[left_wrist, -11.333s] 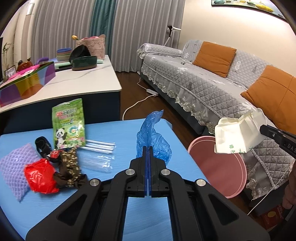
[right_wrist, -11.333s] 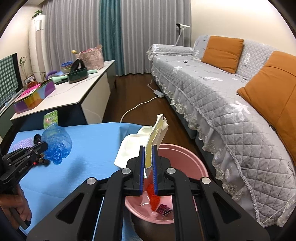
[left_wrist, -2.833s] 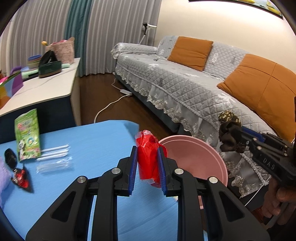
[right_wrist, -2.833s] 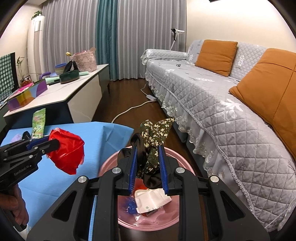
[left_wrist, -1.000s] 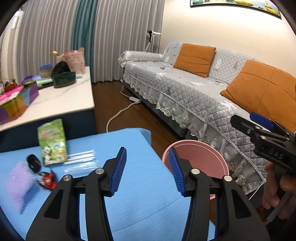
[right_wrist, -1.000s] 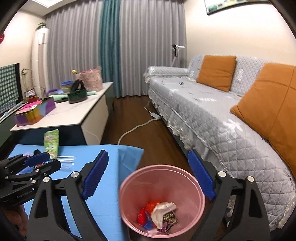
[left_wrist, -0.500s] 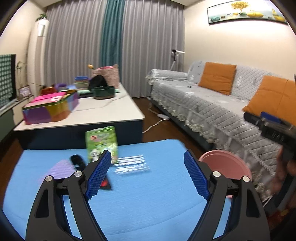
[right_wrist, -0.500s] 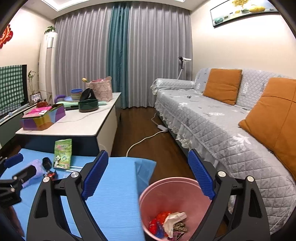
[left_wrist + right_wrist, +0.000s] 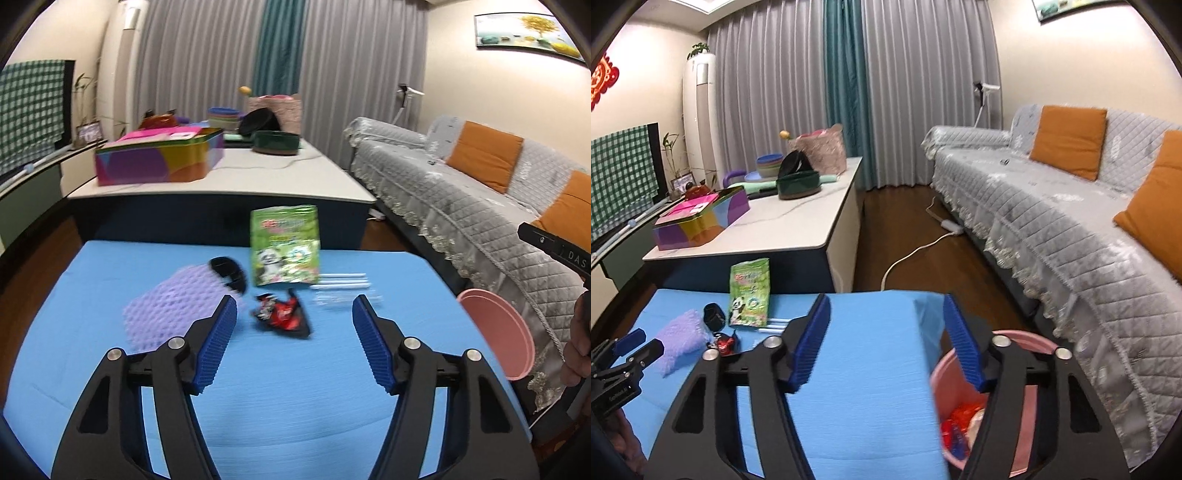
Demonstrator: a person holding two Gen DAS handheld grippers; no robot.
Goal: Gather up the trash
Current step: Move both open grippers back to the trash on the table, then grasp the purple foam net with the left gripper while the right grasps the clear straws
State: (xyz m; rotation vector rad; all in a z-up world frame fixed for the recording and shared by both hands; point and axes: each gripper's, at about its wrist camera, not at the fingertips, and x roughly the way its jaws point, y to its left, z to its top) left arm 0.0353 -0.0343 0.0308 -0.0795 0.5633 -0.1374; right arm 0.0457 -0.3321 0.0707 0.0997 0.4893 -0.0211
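My left gripper (image 9: 291,343) is open and empty, above the blue table (image 9: 258,398), facing the remaining trash. A red and black wrapper (image 9: 282,314) lies just ahead between the jaws' line. A purple foam net (image 9: 173,306), a black piece (image 9: 229,275), a green panda bag (image 9: 284,245) and clear straws (image 9: 343,282) lie beyond. My right gripper (image 9: 886,343) is open and empty over the table's right edge. The pink bin (image 9: 1027,402) beside the table holds trash; it also shows in the left wrist view (image 9: 498,336).
A white counter (image 9: 221,177) with a colourful box (image 9: 159,158) and bowls stands behind the table. A grey sofa (image 9: 1071,206) with orange cushions runs along the right. A white cable (image 9: 916,251) lies on the wooden floor.
Both grippers have swung left, back toward the table. The left one now faces the remaining trash more closely. Both stay open and empty.
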